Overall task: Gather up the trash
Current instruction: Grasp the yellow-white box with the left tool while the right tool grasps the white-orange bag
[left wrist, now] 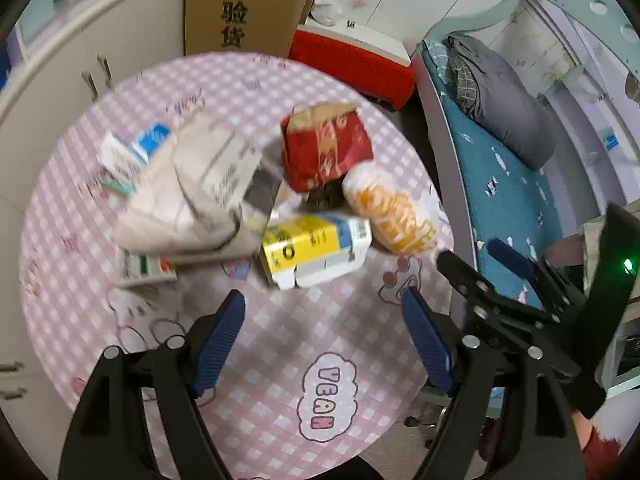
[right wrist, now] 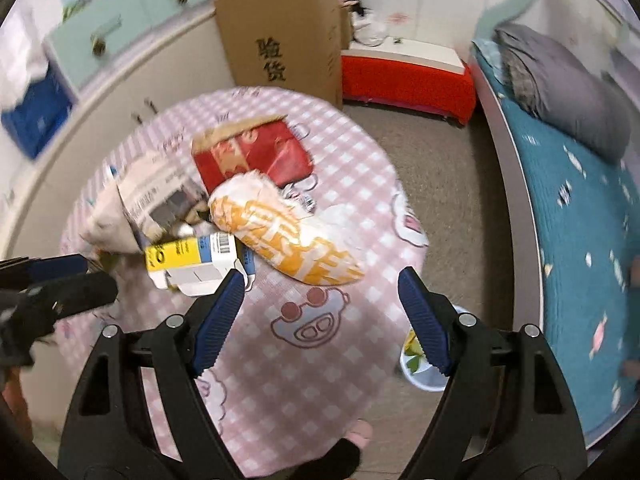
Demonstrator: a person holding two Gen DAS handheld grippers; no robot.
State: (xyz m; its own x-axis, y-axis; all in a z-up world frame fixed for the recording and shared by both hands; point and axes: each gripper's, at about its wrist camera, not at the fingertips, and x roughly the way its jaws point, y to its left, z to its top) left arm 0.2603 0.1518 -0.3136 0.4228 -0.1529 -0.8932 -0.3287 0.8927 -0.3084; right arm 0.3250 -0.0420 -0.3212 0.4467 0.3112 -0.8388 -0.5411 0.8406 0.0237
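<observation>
A heap of trash lies on the round table with a pink checked cloth [left wrist: 280, 360]. It holds a red paper bag [left wrist: 324, 148], an orange-and-white plastic bag [left wrist: 392, 216], a yellow-and-white carton [left wrist: 316, 252], crumpled beige paper [left wrist: 192, 196] and small boxes [left wrist: 146, 270]. My left gripper [left wrist: 324, 320] hangs open above the cloth, just short of the carton, with nothing between its fingers. My right gripper [right wrist: 320, 312] is open too and holds nothing, near the orange bag [right wrist: 284, 236] and the carton [right wrist: 188, 260]. Each gripper shows at the edge of the other's view.
A small pale bin [right wrist: 424, 372] stands on the floor by the table's right edge, half hidden behind my right finger. Beyond the table are a tall cardboard box [right wrist: 280, 36], a red bench [right wrist: 408, 76] and cabinets [left wrist: 100, 40]. A bed with a teal cover [right wrist: 568, 216] runs along the right.
</observation>
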